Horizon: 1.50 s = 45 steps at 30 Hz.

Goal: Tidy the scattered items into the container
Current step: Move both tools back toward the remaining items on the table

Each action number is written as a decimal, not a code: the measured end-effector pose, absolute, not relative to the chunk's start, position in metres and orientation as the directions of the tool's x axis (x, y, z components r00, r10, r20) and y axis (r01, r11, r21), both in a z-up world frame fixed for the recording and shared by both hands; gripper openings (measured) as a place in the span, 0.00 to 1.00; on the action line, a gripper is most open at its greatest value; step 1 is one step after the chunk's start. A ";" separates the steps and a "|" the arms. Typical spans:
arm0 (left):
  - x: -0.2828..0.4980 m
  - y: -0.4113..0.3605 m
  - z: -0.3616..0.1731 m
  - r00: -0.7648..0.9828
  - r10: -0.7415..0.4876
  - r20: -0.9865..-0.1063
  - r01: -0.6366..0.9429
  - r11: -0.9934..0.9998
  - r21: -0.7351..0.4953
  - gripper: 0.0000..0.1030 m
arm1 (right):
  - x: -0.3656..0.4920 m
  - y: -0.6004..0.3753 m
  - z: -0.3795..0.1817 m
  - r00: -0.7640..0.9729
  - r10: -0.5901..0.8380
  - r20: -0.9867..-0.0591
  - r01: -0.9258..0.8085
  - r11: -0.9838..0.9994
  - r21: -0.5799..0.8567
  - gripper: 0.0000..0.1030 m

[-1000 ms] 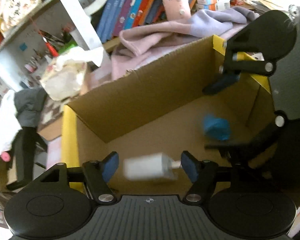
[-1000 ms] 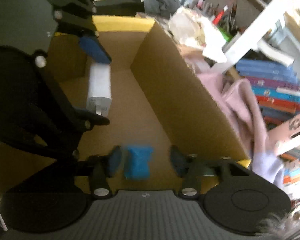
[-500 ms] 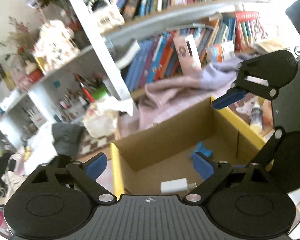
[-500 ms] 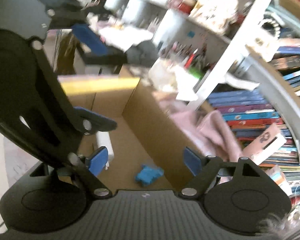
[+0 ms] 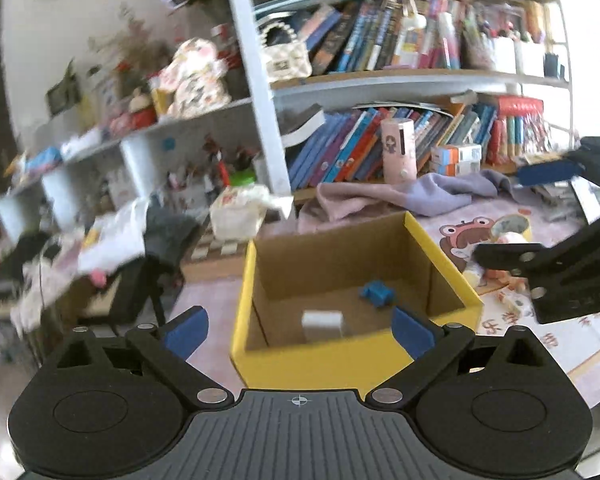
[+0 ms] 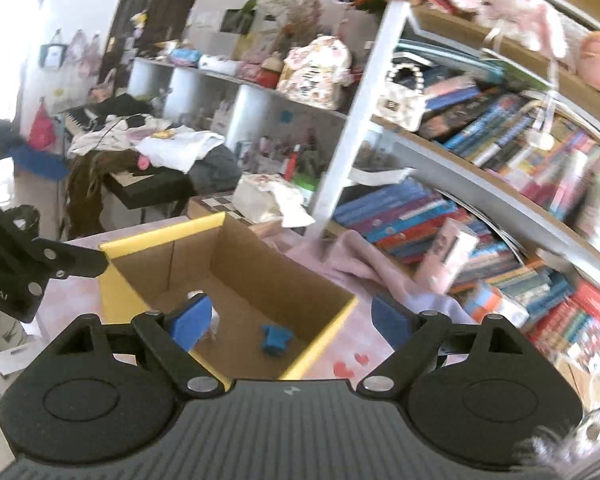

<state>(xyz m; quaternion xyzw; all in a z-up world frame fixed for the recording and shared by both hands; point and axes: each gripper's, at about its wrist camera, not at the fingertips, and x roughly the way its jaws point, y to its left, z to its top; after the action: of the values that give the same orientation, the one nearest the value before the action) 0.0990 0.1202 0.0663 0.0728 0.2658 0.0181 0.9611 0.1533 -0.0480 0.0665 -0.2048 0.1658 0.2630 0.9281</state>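
Both my grippers, left (image 5: pixel 298 326) and right (image 6: pixel 290 318), hover released and empty above the box (image 5: pixel 244 280), in which the white charger (image 5: pixel 323 321) and blue clip (image 5: pixel 377 293) lie below and ahead.

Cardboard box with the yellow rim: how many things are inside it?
2: a white rectangular charger block near the front wall and a small blue plastic piece further back right. Corners behind the walls stay hidden.
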 end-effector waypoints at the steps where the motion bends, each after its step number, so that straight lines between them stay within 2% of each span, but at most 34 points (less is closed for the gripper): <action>1: 0.092 0.121 0.064 0.857 0.071 -0.511 -0.002 0.991 0.135 0.97 | 0.145 -0.052 0.065 0.813 0.409 -0.415 -0.544 0.789 -0.286 0.86; 9: 0.049 0.117 0.053 0.855 0.085 -0.511 -0.026 0.992 0.123 0.97 | 0.089 -0.077 0.040 0.835 0.321 -0.447 -0.454 0.862 -0.228 0.90; 19: 0.024 0.091 0.041 0.866 0.036 -0.499 -0.023 0.999 0.033 0.97 | 0.044 -0.095 0.011 0.862 0.200 -0.466 -0.339 0.911 -0.236 0.95; 24: 0.019 0.070 0.028 0.856 -0.016 -0.516 0.026 1.000 0.012 0.97 | 0.033 -0.115 -0.003 0.862 0.127 -0.491 -0.261 0.941 -0.215 0.97; 28: 0.023 0.049 0.014 0.818 -0.089 -0.568 0.097 0.995 -0.016 0.97 | 0.031 -0.134 -0.013 0.842 0.068 -0.534 -0.175 0.973 -0.152 0.97; 37: 0.042 -0.008 0.003 0.767 -0.212 -0.606 0.305 0.951 0.054 0.97 | 0.042 -0.171 -0.018 0.829 -0.019 -0.558 -0.070 0.988 -0.138 0.97; 45: 0.065 -0.044 -0.005 0.733 -0.277 -0.622 0.386 0.921 0.045 0.97 | 0.059 -0.200 -0.021 0.803 -0.040 -0.594 -0.050 0.990 -0.134 0.96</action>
<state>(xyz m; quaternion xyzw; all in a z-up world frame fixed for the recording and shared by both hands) 0.0646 -0.0438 -0.0051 0.0857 0.3189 -0.1790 0.9268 0.0591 -0.2001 -0.0209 -0.0718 0.3137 0.0027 0.9468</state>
